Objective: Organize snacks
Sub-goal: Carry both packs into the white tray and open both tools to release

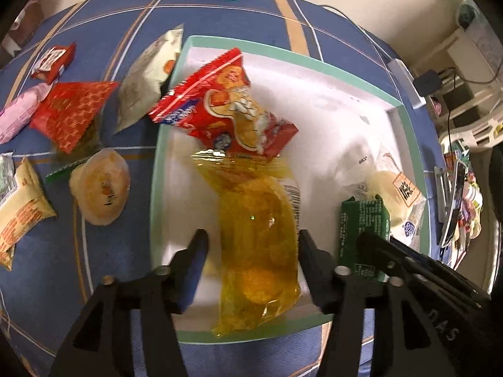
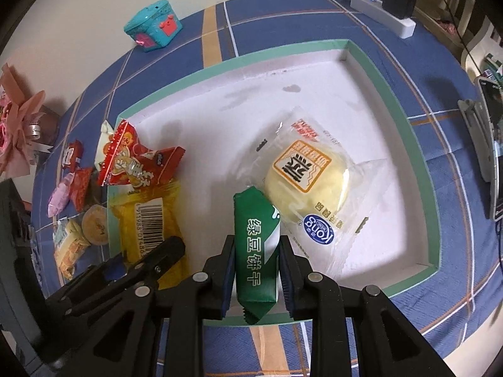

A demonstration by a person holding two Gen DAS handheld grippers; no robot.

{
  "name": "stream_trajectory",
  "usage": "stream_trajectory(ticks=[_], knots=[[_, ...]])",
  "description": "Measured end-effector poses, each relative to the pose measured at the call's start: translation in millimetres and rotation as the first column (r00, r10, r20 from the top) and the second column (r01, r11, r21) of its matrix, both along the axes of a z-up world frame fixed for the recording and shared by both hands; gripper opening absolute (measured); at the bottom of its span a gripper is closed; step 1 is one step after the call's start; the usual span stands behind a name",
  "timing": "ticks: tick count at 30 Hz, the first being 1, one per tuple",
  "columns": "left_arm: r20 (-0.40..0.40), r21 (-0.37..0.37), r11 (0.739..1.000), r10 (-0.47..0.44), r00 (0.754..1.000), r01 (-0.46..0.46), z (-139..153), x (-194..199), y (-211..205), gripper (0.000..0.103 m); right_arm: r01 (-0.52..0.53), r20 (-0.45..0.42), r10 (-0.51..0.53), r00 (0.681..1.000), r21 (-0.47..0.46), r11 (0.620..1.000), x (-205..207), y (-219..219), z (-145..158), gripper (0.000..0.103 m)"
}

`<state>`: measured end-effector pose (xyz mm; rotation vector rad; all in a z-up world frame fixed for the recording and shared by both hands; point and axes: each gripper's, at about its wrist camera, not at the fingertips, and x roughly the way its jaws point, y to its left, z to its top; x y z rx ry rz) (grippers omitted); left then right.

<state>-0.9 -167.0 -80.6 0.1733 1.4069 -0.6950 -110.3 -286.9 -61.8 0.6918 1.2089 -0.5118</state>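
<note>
Both cams sit on the grippers, looking steeply down along the fingers, close over the green-rimmed white tray [image 1: 405,119] [image 2: 418,144] on a blue plaid cloth [image 1: 103,251] [image 2: 456,220]. Left wrist view covers the tray's left part w/ the yellow packet [image 1: 261,245] [image 2: 147,229]; right wrist view covers the centre & right. Both share the tray, the yellow packet, the green packet [image 1: 364,229] [image 2: 257,251] & each other's fingers at frame edge.

We count one white box [image 2: 418,157] with a green rim. Inside it we count four snack packets: one red packet [image 1: 232,106], one yellow packet [image 1: 257,245], one green packet [image 2: 257,251] and one clear-wrapped pale bun [image 2: 308,185]. On the bench [image 1: 220,15] beside the box we count seven more snacks, though some are partly hidden. We count one teal toy house [image 2: 154,25], one white power strip [image 2: 380,12] and two hand-held grippers.
</note>
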Motion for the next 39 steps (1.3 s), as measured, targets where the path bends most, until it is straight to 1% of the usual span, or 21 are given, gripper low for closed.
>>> stream_trajectory(ticks=[1, 3, 8, 10, 15, 19, 21, 22, 23, 24, 25, 27, 29, 31, 35, 39], knots=[[-0.018, -0.020, 1.000, 0.006, 1.000, -0.007, 2.2, 1.8, 1.9, 0.060, 0.000, 0.004, 0.000, 1.000, -0.006, 1.000, 2.5, 1.7, 2.9, 0.031], [-0.030, -0.046, 0.999, 0.012, 0.999, -0.013, 8.8, 3.1, 4.3, 0.060, -0.001, 0.025, 0.001, 1.000, -0.016, 1.000, 4.8, 3.9, 12.6, 0.032], [0.004, -0.114, 0.993, 0.007, 1.000, -0.006, 39.3, 3.5, 9.5, 0.061, -0.007, 0.093, 0.014, 0.996, -0.074, 0.997, 1.9, 9.5, 45.4, 0.032], [0.023, -0.124, 0.992, 0.011, 1.000, -0.008, 49.6, 4.1, 12.2, 0.061, 0.001, 0.119, 0.010, 0.993, -0.097, 0.995, -1.1, 10.3, 57.5, 0.032], [0.108, -0.092, 0.996, 0.024, 0.994, -0.014, 67.8, 5.4, 20.5, 0.061, 0.018, 0.153, 0.001, 0.988, -0.124, 0.992, -6.6, 9.7, 72.9, 0.032], [0.124, -0.073, 0.997, 0.045, 0.991, -0.036, 70.2, 12.0, 27.3, 0.061, 0.022, 0.157, -0.002, 0.988, -0.129, 0.991, -8.1, 10.6, 74.2, 0.032], [0.134, -0.050, 0.997, 0.060, 0.989, -0.054, 68.8, 13.6, 30.3, 0.063, 0.023, 0.144, -0.004, 0.990, -0.128, 0.992, -8.7, 10.0, 71.1, 0.032], [0.144, -0.032, 0.997, 0.069, 0.987, -0.065, 67.9, 14.1, 32.0, 0.072, 0.023, 0.137, -0.005, 0.991, -0.127, 0.992, -9.3, 8.9, 69.3, 0.035], [0.160, -0.008, 0.996, 0.084, 0.983, -0.084, 66.5, 15.5, 35.5, 0.085, 0.022, 0.128, -0.006, 0.992, -0.127, 0.992, -8.8, 8.3, 67.0, 0.051], [0.174, 0.010, 0.995, 0.098, 0.980, -0.101, 64.7, 16.4, 38.0, 0.088, 0.026, 0.115, -0.011, 0.993, -0.128, 0.991, -8.3, 7.8, 64.0, 0.074], [0.189, 0.034, 0.992, 0.113, 0.975, -0.122, 62.7, 18.7, 41.1, 0.089, 0.030, 0.107, -0.016, 0.994, -0.131, 0.991, -8.7, 7.4, 61.7, 0.080], [0.207, 0.070, 0.987, 0.129, 0.970, -0.146, 58.5, 21.7, 46.6, 0.091, 0.030, 0.091, -0.017, 0.996, -0.138, 0.990, -8.4, 6.7, 57.6, 0.082], [0.229, 0.109, 0.980, 0.141, 0.963, -0.169, 53.2, 25.5, 52.0, 0.097, 0.024, 0.072, -0.014, 0.997, -0.140, 0.990, -7.4, 6.5, 53.1, 0.083], [0.241, 0.132, 0.973, 0.153, 0.958, -0.188, 49.1, 29.1, 58.0, 0.099, 0.017, 0.052, -0.009, 0.999, -0.140, 0.990, -6.1, 6.6, 48.2, 0.087], [0.243, 0.144, 0.965, 0.181, 0.953, -0.220, 42.7, 34.6, 63.3, 0.102, 0.003, 0.035, 0.002, 0.999, -0.150, 0.989, -4.1, 8.9, 43.5, 0.103], [0.256, 0.171, 0.956, 0.191, 0.948, -0.239, 38.7, 38.7, 67.9, 0.102, -0.001, 0.039, 0.007, 0.999, -0.164, 0.986, -3.5, 10.6, 42.9, 0.103]])
